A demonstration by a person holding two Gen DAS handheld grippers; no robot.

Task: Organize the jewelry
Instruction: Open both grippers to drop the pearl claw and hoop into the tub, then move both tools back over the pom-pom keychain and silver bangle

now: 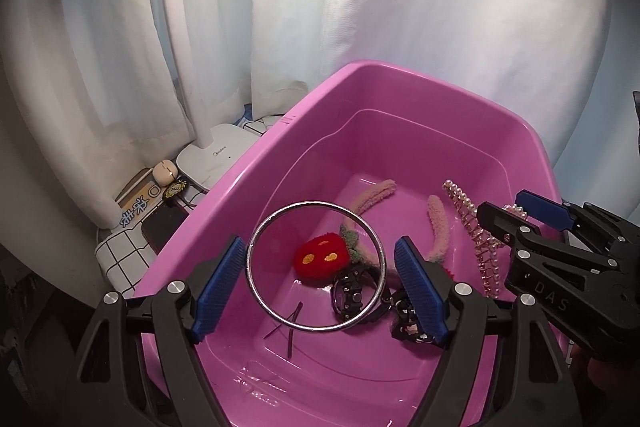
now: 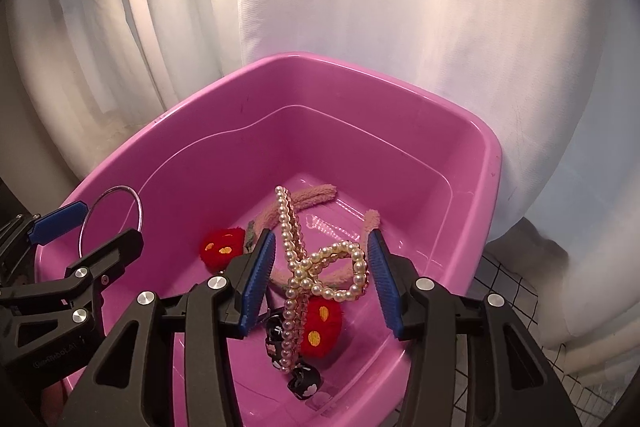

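Note:
A pink plastic tub [image 1: 256, 163] [image 2: 486, 163] holds jewelry: a pink fuzzy headband with red pompoms [image 1: 320, 259] [image 2: 322, 325], a black beaded piece [image 1: 350, 297] [image 2: 304, 381]. A silver bangle [image 1: 316, 267] [image 2: 110, 219] hangs in the air over the tub between the wide-apart pads of my left gripper [image 1: 322, 285] [image 2: 86, 223], touching neither. A pearl hair clip [image 2: 316, 267] [image 1: 478, 239] is in mid-air between the wide-apart pads of my right gripper [image 2: 322, 283] [image 1: 516, 213], touching neither.
White curtains hang behind the tub. Left of the tub stand a white lamp base [image 1: 214, 157], a small beige case [image 1: 165, 173], a phone [image 1: 162, 227] and a box on a grid-patterned cloth [image 1: 120, 259]. The same cloth shows at right [image 2: 516, 291].

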